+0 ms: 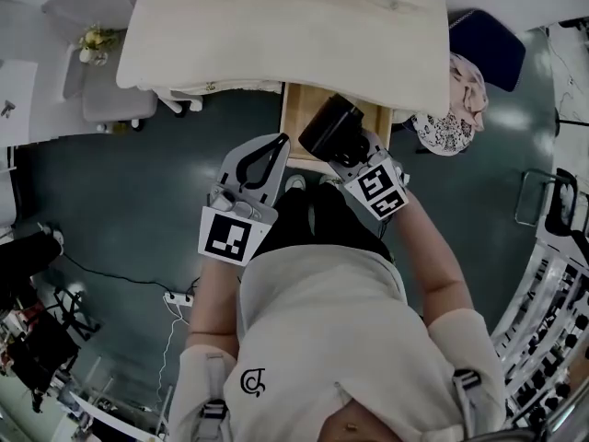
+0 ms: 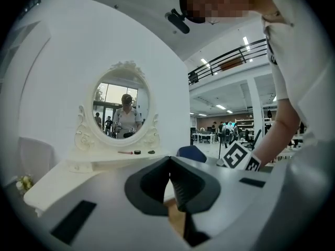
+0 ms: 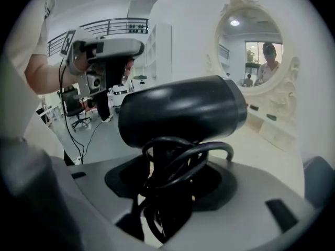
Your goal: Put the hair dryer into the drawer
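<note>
The black hair dryer (image 1: 329, 129) hangs over the open wooden drawer (image 1: 298, 118) under the cream dressing table (image 1: 276, 35). My right gripper (image 1: 352, 152) is shut on its handle. In the right gripper view the hair dryer (image 3: 183, 109) lies crosswise above the right gripper (image 3: 170, 177), with its black cord (image 3: 183, 158) looped round the handle between the jaws. My left gripper (image 1: 265, 155) hovers just left of the drawer, shut and empty. The left gripper (image 2: 170, 165) shows its pads touching in its own view.
An oval mirror (image 2: 121, 109) stands on the tabletop with small items below it. A blue chair (image 1: 488, 44) and a patterned cloth (image 1: 449, 118) sit right of the table. A power strip (image 1: 179, 297) lies on the floor at left, with racks (image 1: 552, 284) at far right.
</note>
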The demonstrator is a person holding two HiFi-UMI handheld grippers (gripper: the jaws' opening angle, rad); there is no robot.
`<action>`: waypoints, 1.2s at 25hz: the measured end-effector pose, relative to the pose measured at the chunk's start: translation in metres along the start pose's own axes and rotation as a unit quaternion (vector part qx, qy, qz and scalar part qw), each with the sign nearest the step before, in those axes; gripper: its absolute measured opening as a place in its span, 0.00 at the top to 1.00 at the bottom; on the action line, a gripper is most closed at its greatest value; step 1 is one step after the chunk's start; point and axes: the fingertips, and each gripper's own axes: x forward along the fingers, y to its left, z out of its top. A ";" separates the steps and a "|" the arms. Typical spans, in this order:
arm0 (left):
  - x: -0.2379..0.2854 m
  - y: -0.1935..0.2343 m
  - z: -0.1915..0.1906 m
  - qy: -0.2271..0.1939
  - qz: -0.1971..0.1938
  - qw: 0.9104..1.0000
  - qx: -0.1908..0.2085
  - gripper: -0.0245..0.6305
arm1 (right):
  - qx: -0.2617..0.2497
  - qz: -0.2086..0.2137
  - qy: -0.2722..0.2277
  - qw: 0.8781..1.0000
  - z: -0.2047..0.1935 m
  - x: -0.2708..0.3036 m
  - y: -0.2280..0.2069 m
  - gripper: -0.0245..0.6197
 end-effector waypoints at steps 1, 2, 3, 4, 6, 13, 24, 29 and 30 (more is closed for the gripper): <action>0.000 0.004 -0.006 0.005 0.009 1.000 -0.007 0.94 | -0.007 0.014 0.016 1.000 -0.010 0.009 0.001 0.58; 0.000 0.008 -0.011 0.011 0.018 1.000 -0.012 0.94 | -0.015 0.028 0.032 0.999 -0.022 0.018 0.002 0.58; 0.000 0.011 -0.017 0.015 0.029 0.999 -0.017 0.94 | -0.023 0.042 0.051 0.998 -0.035 0.027 0.003 0.59; -0.001 0.015 -0.022 0.019 0.041 0.999 -0.023 0.94 | -0.033 0.054 0.072 0.995 -0.050 0.035 0.004 0.59; -0.003 0.020 -0.034 0.030 0.061 0.997 -0.040 0.94 | -0.055 0.076 0.110 0.990 -0.077 0.049 0.005 0.59; -0.006 0.030 -0.065 0.053 0.109 0.991 -0.059 0.94 | -0.091 0.138 0.181 0.969 -0.133 0.087 0.000 0.58; -0.008 0.025 -0.089 0.075 0.137 0.986 -0.063 0.94 | -0.136 0.193 0.251 0.939 -0.175 0.127 0.003 0.57; -0.009 0.025 -0.092 0.075 0.148 0.984 -0.071 0.94 | -0.148 0.192 0.279 0.929 -0.184 0.133 0.005 0.54; -0.009 0.024 -0.091 0.077 0.149 0.983 -0.072 0.94 | -0.150 0.193 0.281 0.928 -0.186 0.133 0.007 0.54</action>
